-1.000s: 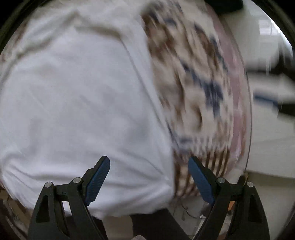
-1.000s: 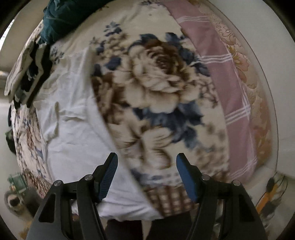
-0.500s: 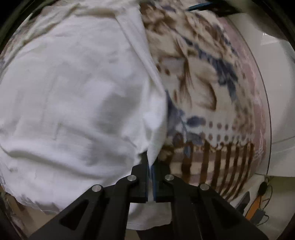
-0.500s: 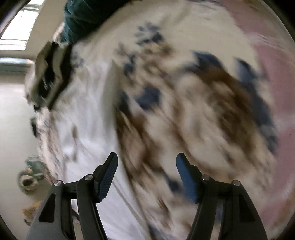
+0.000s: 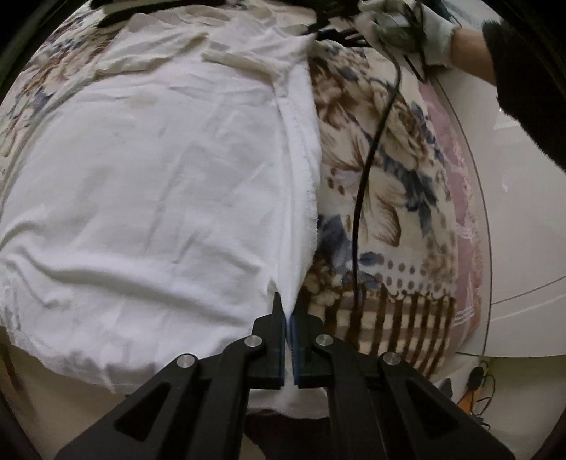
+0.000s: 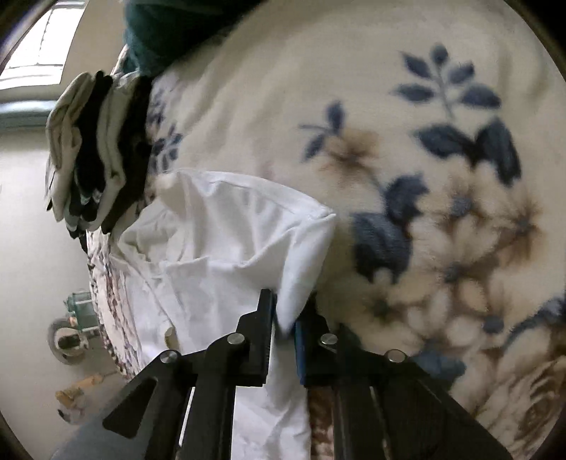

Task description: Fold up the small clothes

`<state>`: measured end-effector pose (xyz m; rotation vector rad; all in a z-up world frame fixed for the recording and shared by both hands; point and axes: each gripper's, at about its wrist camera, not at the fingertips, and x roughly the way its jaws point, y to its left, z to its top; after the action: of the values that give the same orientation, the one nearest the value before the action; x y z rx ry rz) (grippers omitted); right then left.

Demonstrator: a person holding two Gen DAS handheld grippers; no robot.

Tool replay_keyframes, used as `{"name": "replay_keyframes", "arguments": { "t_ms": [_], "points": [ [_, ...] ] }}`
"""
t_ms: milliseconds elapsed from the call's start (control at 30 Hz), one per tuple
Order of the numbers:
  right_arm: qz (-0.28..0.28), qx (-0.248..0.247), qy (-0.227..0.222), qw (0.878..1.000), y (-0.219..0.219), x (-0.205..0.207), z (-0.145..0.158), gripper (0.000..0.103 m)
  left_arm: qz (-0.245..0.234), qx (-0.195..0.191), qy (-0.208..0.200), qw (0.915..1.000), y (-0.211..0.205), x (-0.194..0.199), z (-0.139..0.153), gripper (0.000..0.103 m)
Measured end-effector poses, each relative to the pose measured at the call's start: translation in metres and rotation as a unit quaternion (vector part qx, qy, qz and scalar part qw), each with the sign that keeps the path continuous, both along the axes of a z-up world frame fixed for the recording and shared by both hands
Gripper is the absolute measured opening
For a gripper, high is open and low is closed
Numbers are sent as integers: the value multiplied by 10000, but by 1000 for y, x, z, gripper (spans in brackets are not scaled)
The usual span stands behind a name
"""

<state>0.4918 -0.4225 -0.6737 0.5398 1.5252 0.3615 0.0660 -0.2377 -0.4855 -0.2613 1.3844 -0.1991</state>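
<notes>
A white garment lies spread on a floral blanket. My left gripper is shut on the garment's near right corner, at the hem edge. In the right wrist view the same white garment shows a raised sleeve or corner, and my right gripper is shut on that fold, with white cloth bunched between the blue pads. In the left wrist view the gloved hand with the right gripper sits at the garment's far right corner.
The floral blanket covers the bed. A stack of folded clothes and a dark teal garment lie at its far end. A black cable hangs across the blanket. The floor with small items lies to the left.
My left gripper closed on the garment's near corner and stays shut on it. My right gripper moved toward the far corner and shut on the white cloth; it was open before.
</notes>
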Motion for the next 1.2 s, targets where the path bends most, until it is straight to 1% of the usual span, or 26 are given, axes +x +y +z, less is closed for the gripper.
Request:
{"name": "replay_keyframes", "arguments": {
  "t_ms": [33,100,167,267,400,467,500,567,600,667,733,800,900,1000,1100,1200],
  "points": [
    [79,-34,-59,9999,4,0,9,6,51,-25,-24,10000,4,-2,4,0],
    [208,-137,-172,9995,12,-1,27,6,229,-117,-65,9996,28,-3,17,0],
    [337,-198,-274,9989,24,1,48,5,358,-145,-139,9992,42,-1,25,0],
    [545,-383,-443,9968,55,6,79,5,703,-199,-208,9971,87,0,42,0],
    [886,-690,-605,9918,124,12,109,5,1129,-147,-255,9932,144,1,51,0],
    [1081,-849,-658,9883,160,12,113,5,1295,-123,-231,9912,170,1,50,0],
    [1212,-970,-674,9856,188,14,113,5,1437,-121,-204,9893,191,1,48,0],
    [1382,-1196,-698,9807,233,15,109,5,1552,-118,-141,9877,213,2,42,0],
    [1467,-1285,-704,9783,252,15,106,5,1657,-116,-118,9860,231,2,37,0],
    [1646,-1533,-717,9717,301,15,94,5,1747,-126,-38,9845,256,1,23,0],
    [1794,-1819,-713,9642,340,16,80,5,1814,-92,17,9834,275,0,9,0],
    [1853,-2123,-694,9570,369,16,64,4,1926,-115,119,9811,296,-1,-9,0],
    [1775,-2464,-600,9509,399,14,44,4,2035,-150,257,9786,324,-3,-30,0],
    [1726,-2688,-545,9460,417,11,34,4,2141,-286,368,9757,344,-5,-42,0],
    [1714,-2809,-474,9431,430,10,28,4,2118,-254,424,9761,355,-7,-50,0],
    [1701,-2951,-416,9393,442,12,21,4,2075,-263,579,9762,364,-8,-66,1]
  ]
}}
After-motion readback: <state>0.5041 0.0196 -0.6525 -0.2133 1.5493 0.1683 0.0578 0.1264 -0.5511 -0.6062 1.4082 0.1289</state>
